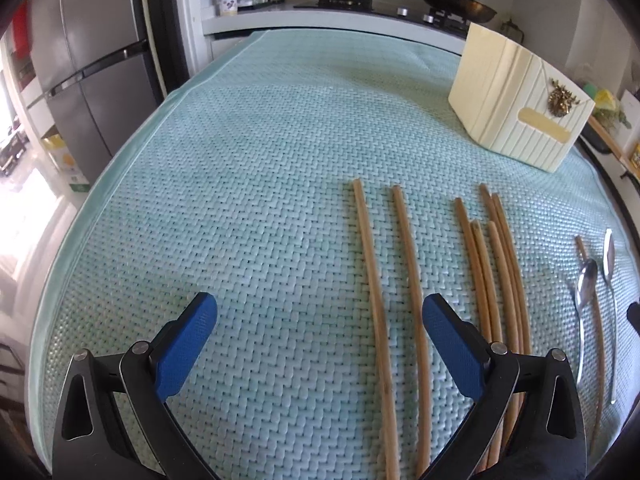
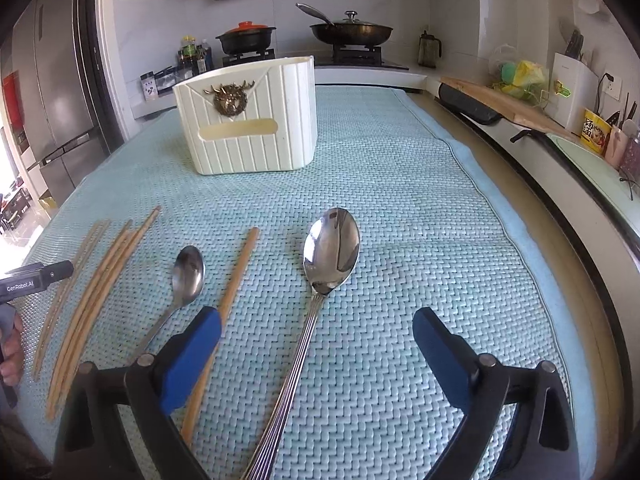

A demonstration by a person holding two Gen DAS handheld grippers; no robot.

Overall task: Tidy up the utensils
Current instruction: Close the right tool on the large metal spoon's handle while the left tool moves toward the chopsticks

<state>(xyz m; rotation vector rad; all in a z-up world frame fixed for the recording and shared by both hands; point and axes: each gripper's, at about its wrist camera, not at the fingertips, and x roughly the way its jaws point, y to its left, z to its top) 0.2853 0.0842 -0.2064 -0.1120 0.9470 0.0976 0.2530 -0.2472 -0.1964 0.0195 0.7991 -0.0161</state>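
Several wooden chopsticks (image 1: 374, 300) lie lengthwise on the green woven mat (image 1: 240, 160), two apart on the left and a tight bunch (image 1: 496, 276) beside them. My left gripper (image 1: 320, 320) hovers open just left of them, nothing between its fingers. A cream utensil holder (image 2: 248, 120) stands upright at the back. In the right wrist view a large steel spoon (image 2: 330, 252) lies between the open fingers of my right gripper (image 2: 316, 334). A smaller spoon (image 2: 187, 274) and a lone chopstick (image 2: 236, 284) lie left of it, and further chopsticks (image 2: 100, 280) lie farther left.
A stove with a black pot (image 2: 246, 38) and a lidded pan (image 2: 351, 32) stands behind the mat. A fridge (image 1: 88, 72) rises at the left. A counter with a cutting board (image 2: 504, 100), jars and a knife block runs along the right. A hand (image 2: 10, 348) holds the other gripper.
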